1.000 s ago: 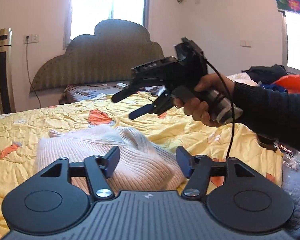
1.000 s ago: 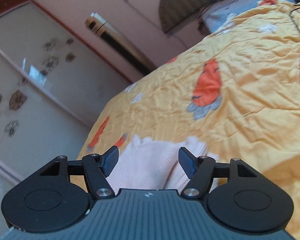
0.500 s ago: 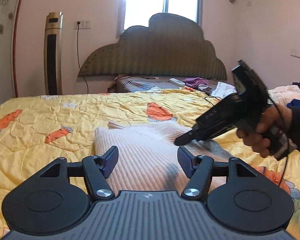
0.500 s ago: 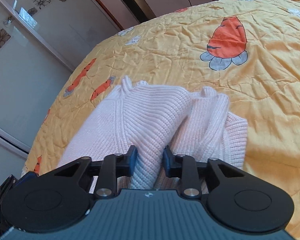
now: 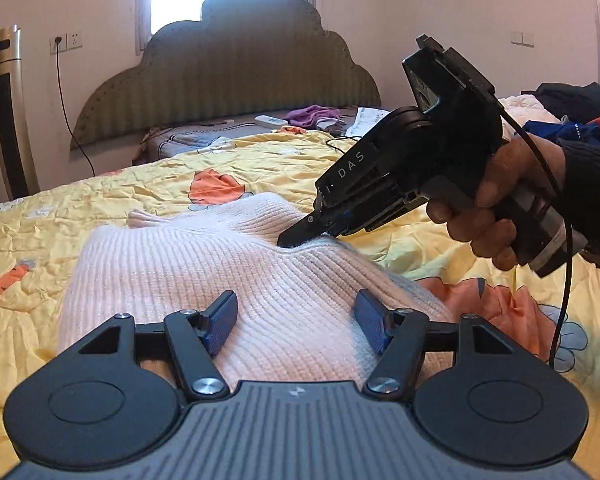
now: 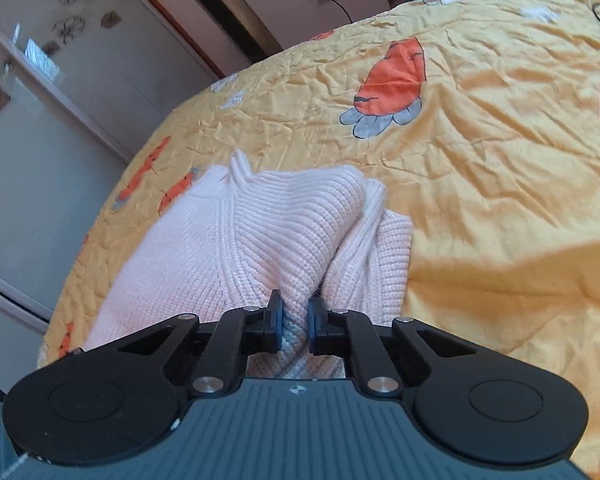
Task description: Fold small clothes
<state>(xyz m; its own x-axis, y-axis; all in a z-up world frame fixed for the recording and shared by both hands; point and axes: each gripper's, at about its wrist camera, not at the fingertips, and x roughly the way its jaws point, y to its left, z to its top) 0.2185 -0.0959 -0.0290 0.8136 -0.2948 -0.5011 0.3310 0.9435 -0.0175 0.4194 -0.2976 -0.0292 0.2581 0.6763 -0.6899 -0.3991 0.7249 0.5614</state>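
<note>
Pink sweater (image 5: pixel 228 280) lies bunched on the yellow bedspread (image 5: pixel 80 216), filling the lower middle of both views. Right gripper (image 6: pixel 294 322) has just been closing and now pinches a raised ridge of knit at the sweater's right side. Left gripper (image 5: pixel 296 322) is spread, hovering over the near edge, holding nothing. The sweater's long axis runs away from both grippers toward the headboard (image 5: pixel 228 80); the left one looks placed to grab next.

The left tool (image 5: pixel 296 320) hides the pink sweater's (image 5: pixel 204 264) near edge; its far folds stay unseen.
</note>
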